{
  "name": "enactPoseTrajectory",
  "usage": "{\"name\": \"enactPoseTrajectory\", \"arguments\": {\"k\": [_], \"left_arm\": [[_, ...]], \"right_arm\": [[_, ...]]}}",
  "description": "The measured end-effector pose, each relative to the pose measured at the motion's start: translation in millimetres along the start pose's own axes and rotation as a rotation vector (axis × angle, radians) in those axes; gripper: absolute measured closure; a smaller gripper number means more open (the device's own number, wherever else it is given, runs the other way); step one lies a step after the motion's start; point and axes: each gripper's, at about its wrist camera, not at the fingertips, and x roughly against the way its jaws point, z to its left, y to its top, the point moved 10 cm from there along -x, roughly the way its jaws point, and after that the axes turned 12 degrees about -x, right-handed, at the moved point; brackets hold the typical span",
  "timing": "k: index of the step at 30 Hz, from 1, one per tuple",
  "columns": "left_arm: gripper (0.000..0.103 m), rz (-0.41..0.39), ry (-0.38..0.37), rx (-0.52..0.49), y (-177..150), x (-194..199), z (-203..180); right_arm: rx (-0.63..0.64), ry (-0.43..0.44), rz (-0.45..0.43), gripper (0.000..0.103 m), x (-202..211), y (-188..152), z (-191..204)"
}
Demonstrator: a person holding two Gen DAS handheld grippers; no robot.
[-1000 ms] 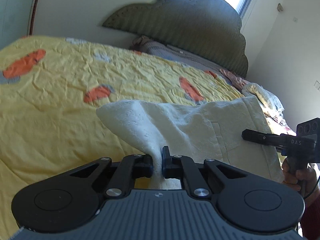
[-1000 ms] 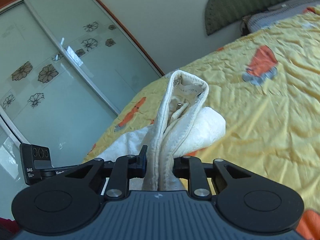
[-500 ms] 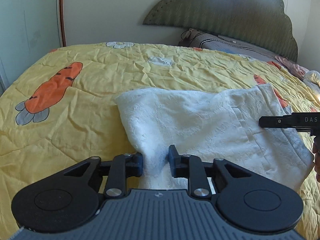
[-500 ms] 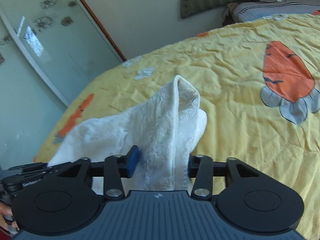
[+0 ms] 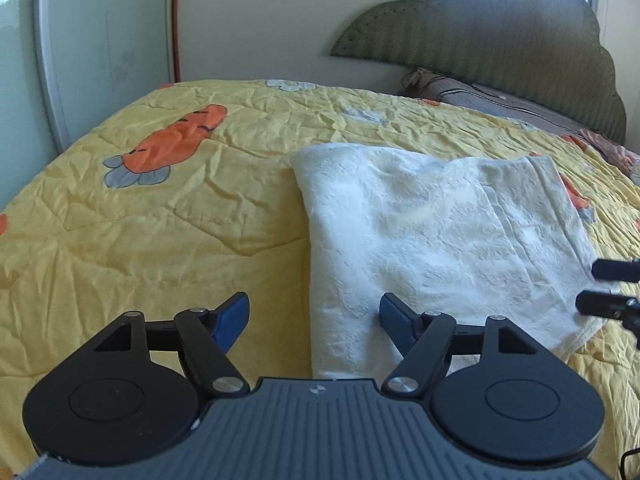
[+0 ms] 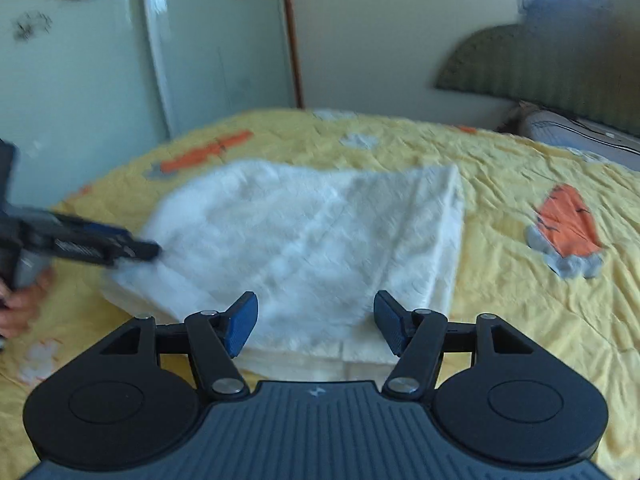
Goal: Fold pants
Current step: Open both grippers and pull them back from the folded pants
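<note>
White, textured pants (image 5: 436, 240) lie folded into a flat, roughly rectangular stack on my bed, spread over the yellow quilt (image 5: 160, 240) with its orange carrot prints. My left tool (image 5: 314, 318) has just been opening and now stands wide: its blue pads straddle the near left edge of the pants, one pad over bare quilt and the other over the cloth, neither pressing on anything. My right tool (image 6: 316, 320) has also just been opening and stands wide over the near edge of the stack, with the layered edge showing between its pads but nothing pinched. In the left wrist view the black fingers of my right tool (image 5: 612, 286) poke in from the right at the near right corner of the pants; in the right wrist view my left tool (image 6: 100, 248) reaches in from the left at the opposite corner, blurred, with my hand (image 6: 24, 300) behind it. Beyond the quilt stand the green scalloped headboard (image 5: 500, 48), a pillow (image 5: 480, 96) and the pale wardrobe doors (image 6: 120, 60).
</note>
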Motion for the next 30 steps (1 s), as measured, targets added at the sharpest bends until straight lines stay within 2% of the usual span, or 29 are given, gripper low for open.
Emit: {"name": "enactPoseTrajectory", "arguments": {"k": [2, 4, 6, 10, 12, 13, 14, 15, 17, 18, 19, 22, 23, 24, 26, 30], "left_arm": [[0.027, -0.019, 0.026, 0.025, 2, 21, 6], [0.023, -0.044, 0.025, 0.034, -3, 45, 7], [0.016, -0.037, 0.009, 0.047, -15, 63, 5], [0.015, -0.007, -0.014, 0.019, -43, 85, -8], [0.015, -0.001, -0.005, -0.011, -56, 90, -14], [0.015, 0.000, -0.004, -0.023, -60, 91, -17], [0.015, 0.009, -0.004, -0.032, -65, 91, -20], [0.015, 0.027, -0.007, -0.036, -72, 88, -23], [0.015, 0.046, -0.016, -0.032, -80, 86, -29], [0.015, 0.049, -0.019, -0.030, -83, 86, -31], [0.015, 0.050, -0.018, -0.030, -86, 86, -33], [0.015, 0.038, 0.001, -0.053, -91, 85, -42], [0.015, 0.041, 0.018, -0.067, -93, 84, -45], [0.015, 0.042, 0.030, -0.082, -95, 83, -49], [0.015, 0.036, 0.039, -0.105, -97, 81, -54], [0.015, 0.005, 0.065, -0.121, -97, 80, -61]], "right_arm": [[-0.027, -0.127, -0.003, 0.038, 6, -5, -8], [-0.080, -0.073, -0.039, 0.035, 30, -7, 1], [-0.086, -0.011, -0.069, 0.016, 60, -17, 22], [0.037, 0.003, -0.046, 0.016, 106, -48, 78], [0.112, 0.053, -0.073, 0.016, 136, -56, 117], [0.111, 0.125, -0.109, 0.016, 157, -56, 137], [0.046, 0.265, -0.146, 0.016, 182, -51, 159], [-0.067, 0.432, -0.158, 0.015, 203, -45, 172], [-0.298, 0.695, -0.150, 0.007, 226, -30, 180], [-0.348, 0.723, -0.160, 0.007, 226, -24, 178], [-0.352, 0.689, -0.184, 0.007, 223, -20, 172], [-0.212, 0.273, -0.242, 0.002, 179, -24, 143], [-0.173, 0.140, -0.231, 0.002, 159, -32, 131], [-0.148, 0.054, -0.206, 0.002, 141, -40, 120], [-0.129, -0.052, -0.156, 0.002, 109, -57, 100], [-0.115, -0.143, -0.131, 0.002, 84, -81, 73]]}}
